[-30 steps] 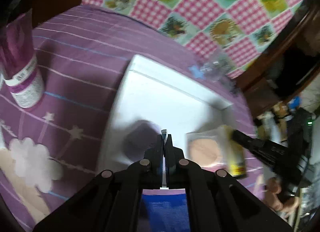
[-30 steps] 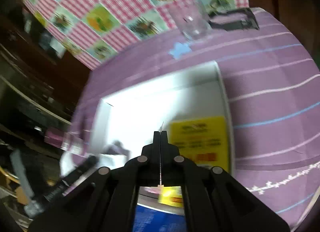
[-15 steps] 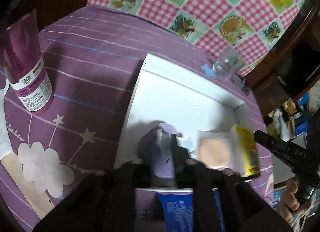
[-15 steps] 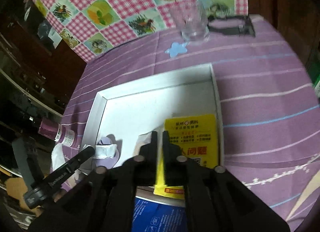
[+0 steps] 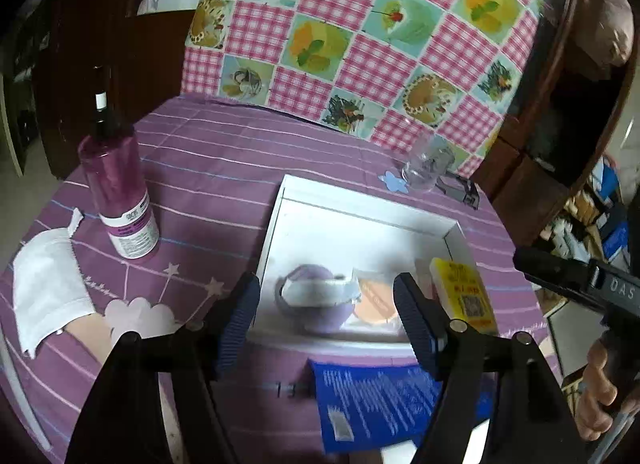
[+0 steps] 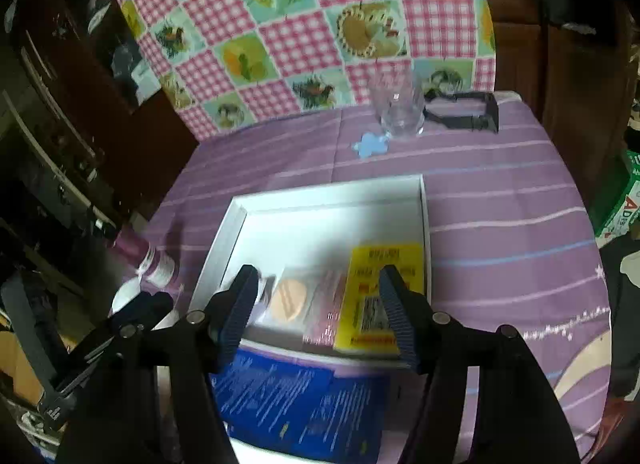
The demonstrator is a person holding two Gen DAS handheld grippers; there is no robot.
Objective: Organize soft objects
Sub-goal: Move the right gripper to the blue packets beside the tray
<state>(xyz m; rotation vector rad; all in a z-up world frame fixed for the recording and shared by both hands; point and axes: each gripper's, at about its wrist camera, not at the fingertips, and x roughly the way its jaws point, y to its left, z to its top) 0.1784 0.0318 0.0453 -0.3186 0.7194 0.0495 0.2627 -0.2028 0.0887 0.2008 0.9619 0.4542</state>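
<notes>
A white shallow box [image 5: 360,203] [image 6: 328,193] sits on the purple striped cloth. In its near part lie a lavender soft pouch with a white band [image 5: 320,318], a peach round puff in a clear packet [image 5: 374,300] [image 6: 289,298] and a yellow packet [image 5: 464,292] [image 6: 360,280]. A blue printed packet [image 5: 372,400] [image 6: 288,396] lies against the box's near edge. My left gripper [image 5: 325,284] hovers above the pouch, its jaws opening with nothing between the pads. My right gripper [image 6: 318,272] hangs above the puff and yellow packet, jaws also opening and empty.
A purple bottle [image 5: 120,191] and a white folded cloth [image 5: 48,288] stand left of the box. A clear glass [image 6: 398,107], a blue paper shape [image 6: 370,145] and a black clip [image 6: 468,109] lie beyond it. A checked cloth [image 5: 360,23] hangs behind, with dark furniture around.
Both grippers were shut low over the box; both have opened and lifted up and back. The lavender pouch and the yellow packet now lie free in the box.
</notes>
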